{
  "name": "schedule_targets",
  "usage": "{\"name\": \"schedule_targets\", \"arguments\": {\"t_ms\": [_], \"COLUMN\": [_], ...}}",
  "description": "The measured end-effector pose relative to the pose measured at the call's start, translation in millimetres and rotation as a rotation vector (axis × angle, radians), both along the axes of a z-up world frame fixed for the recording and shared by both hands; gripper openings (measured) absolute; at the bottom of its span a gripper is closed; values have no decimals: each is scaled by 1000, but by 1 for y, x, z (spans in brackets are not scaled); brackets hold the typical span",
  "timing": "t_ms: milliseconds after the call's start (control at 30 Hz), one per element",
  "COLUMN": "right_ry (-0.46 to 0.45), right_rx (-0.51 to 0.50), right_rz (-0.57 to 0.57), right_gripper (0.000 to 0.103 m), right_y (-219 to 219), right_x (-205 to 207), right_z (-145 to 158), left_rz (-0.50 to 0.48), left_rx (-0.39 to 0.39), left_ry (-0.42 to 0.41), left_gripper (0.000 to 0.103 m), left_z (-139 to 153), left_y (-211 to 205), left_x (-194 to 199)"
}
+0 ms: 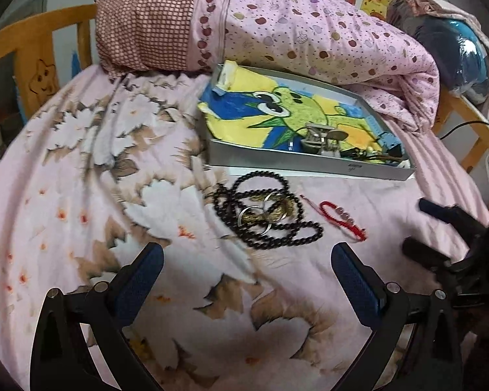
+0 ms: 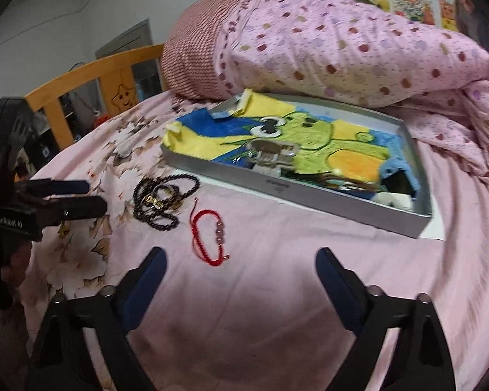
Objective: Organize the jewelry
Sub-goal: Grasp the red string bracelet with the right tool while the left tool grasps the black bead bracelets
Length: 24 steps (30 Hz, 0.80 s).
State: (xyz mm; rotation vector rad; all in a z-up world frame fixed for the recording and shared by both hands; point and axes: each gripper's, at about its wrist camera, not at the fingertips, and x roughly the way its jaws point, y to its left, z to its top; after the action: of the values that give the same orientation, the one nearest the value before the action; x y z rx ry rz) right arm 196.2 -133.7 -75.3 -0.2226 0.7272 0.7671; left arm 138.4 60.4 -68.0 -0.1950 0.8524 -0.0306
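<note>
both grippers are on the approach with nothing held: the left gripper [image 1: 247, 277], jaws apart, has the dark bead strand [image 1: 267, 215] just ahead, the right gripper [image 2: 241, 280], jaws apart, faces the red cord bracelet [image 2: 210, 231], next needing a close-in toward the tray [image 2: 296, 195].

My blue pads [image 1: 137, 280] looked like finely textured rubber on matt black plastic. The bedsheet [image 1: 81, 195] was soft printed cloth. The dark bead necklace [image 1: 296, 238] shone glossy, the rings [image 1: 249, 213] metallic, the red bracelet [image 2: 208, 238] braided cord, the bed rail [image 2: 81, 75] varnished wood.
</note>
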Motion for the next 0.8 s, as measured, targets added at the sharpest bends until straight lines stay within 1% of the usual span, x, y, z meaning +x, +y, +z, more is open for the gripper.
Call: {"name": "schedule_targets", "arguments": {"t_ms": [33,100,133,167,200,267,333,433,567,667,700,767,800], "right_ry": [6,24,34,38,39,44,50,60,75,101,110,129,131], "right_rx": [0,7,10,9,7,5,3,4,2,-13,-20,-28,-26], "right_rz": [6,18,27,32,39,54,66,78,92,93,91,83,78], "right_gripper": [82,73,70,65,60,54,50,48,41,41,38,34,30], "right_y": [1,4,6,7,9,13,16,19,24,28,29,30,28], "right_x": [1,3,4,4,4,5,6,8,12,18,20,23,24], "right_z": [-1,-4,-6,-7,-9,-11,-14,-17,-20,-25,-27,-30,-30], "left_rz": [-9,-30,-37,-52,-63,-88,-110,-148,-193,-219,-224,-229,-226], "left_rx": [-11,-32,-36,-42,-44,-46,-49,-48,-41,-25,-12,12,31], "left_ry": [-1,2,4,7,9,16,18,23,48,74,84,96,103], "left_gripper": [99,94,90,83,78,65,58,52,44,40,39,34,32], "left_z": [0,-1,-2,-3,-4,-5,-7,-10,-18,-24,-27,-31,-32], "left_y": [0,-1,-1,-2,-3,-6,-9,-14,-21,-24,-26,-27,-28], "left_x": [2,5,7,9,11,14,17,22,31,38,41,44,46]}}
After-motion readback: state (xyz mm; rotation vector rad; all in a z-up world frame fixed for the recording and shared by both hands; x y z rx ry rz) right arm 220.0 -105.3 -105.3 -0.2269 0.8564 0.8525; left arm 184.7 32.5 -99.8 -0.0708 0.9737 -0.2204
